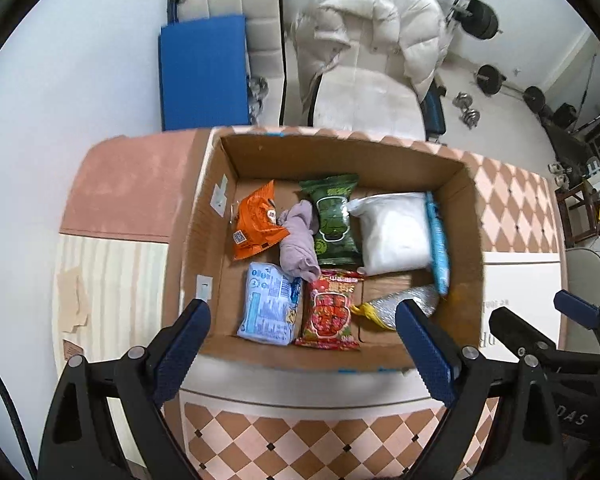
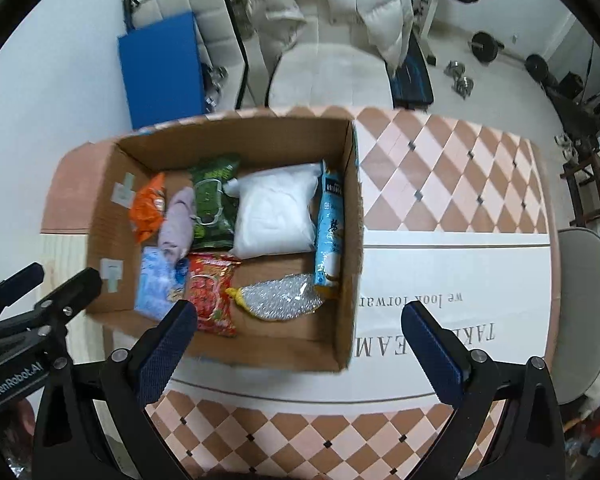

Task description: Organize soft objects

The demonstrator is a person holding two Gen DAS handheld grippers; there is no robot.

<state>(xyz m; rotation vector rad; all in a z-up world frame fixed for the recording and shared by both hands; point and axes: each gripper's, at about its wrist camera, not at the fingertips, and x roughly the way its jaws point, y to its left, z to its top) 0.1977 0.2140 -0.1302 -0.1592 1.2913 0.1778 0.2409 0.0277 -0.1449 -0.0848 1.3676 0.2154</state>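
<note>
Soft packets sat packed in the cardboard box (image 1: 440, 172), straight below both tongs. The left tongs (image 1: 304, 344) hung over the red packet (image 1: 330, 308), its length running away from them; the right tongs (image 2: 300, 344), nearer the silver pouch (image 2: 280, 300), were also spread wide, empty.

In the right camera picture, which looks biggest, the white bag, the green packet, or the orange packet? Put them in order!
1. white bag
2. green packet
3. orange packet, partly hidden by the purple cloth, so it may be bigger than it looks.
</note>
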